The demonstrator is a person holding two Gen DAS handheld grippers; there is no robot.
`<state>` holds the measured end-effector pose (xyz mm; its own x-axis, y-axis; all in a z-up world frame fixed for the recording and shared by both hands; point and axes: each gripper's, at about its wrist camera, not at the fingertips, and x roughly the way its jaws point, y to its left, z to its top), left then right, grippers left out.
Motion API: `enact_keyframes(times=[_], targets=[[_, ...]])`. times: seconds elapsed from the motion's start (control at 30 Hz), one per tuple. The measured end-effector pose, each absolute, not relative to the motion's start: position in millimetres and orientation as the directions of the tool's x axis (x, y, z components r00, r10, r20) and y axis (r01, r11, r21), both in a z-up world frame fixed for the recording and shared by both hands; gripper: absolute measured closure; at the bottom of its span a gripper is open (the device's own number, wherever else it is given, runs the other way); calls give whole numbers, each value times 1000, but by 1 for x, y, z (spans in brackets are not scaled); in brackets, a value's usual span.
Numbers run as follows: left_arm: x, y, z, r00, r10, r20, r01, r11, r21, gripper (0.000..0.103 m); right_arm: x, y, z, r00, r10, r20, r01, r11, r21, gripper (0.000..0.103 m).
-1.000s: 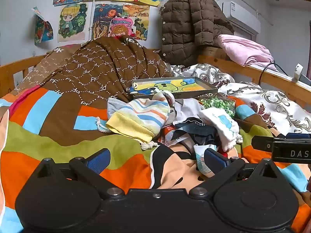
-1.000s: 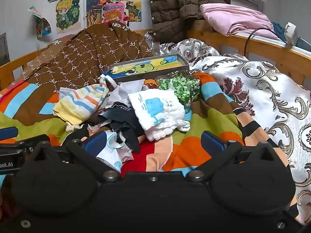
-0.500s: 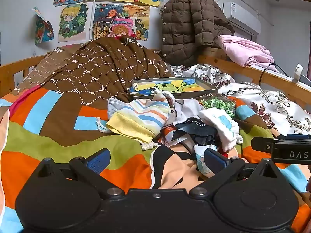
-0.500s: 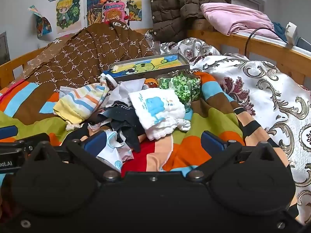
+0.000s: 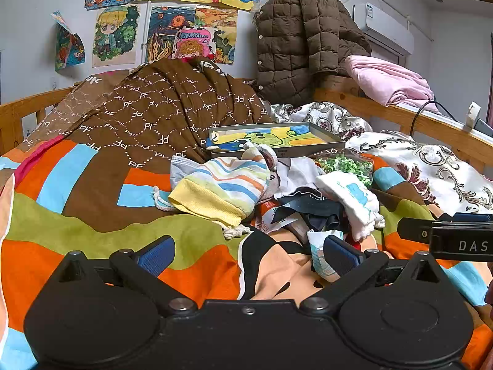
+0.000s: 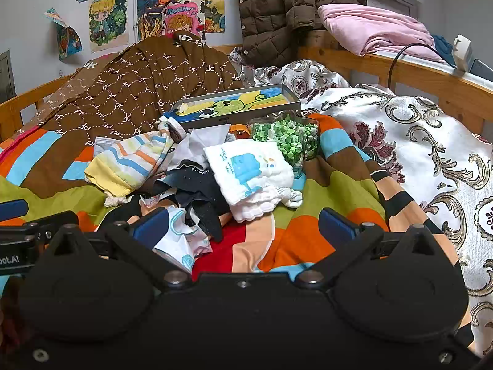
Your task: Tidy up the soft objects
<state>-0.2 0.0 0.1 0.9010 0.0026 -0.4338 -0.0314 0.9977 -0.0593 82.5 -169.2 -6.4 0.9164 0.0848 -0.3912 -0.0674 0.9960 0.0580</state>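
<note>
clothes pile (image 6: 197,172) ahead of parted right tool (image 6: 243,226)

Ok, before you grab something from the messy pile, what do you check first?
1. Left hand-held gripper open, nothing held: ok.
2. Right hand-held gripper open, nothing held: ok.
3. White cloth lies on top of the pile, free to pick: ok.
4. Striped hat on top, not pinned: ok.
5. Dark garment clear of other pieces: not ok, partly under the cloth.
6. Somewhere to put sorted things: cannot tell; the tray holds a picture.
</note>
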Motion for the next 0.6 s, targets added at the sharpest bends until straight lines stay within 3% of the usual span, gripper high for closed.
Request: enact_keyframes(times=[0.6], targets=[[0,0,0,901,3,-434,-31,998,-59,1,83,-168,-7,915,86,-393,-69,996,58,0]])
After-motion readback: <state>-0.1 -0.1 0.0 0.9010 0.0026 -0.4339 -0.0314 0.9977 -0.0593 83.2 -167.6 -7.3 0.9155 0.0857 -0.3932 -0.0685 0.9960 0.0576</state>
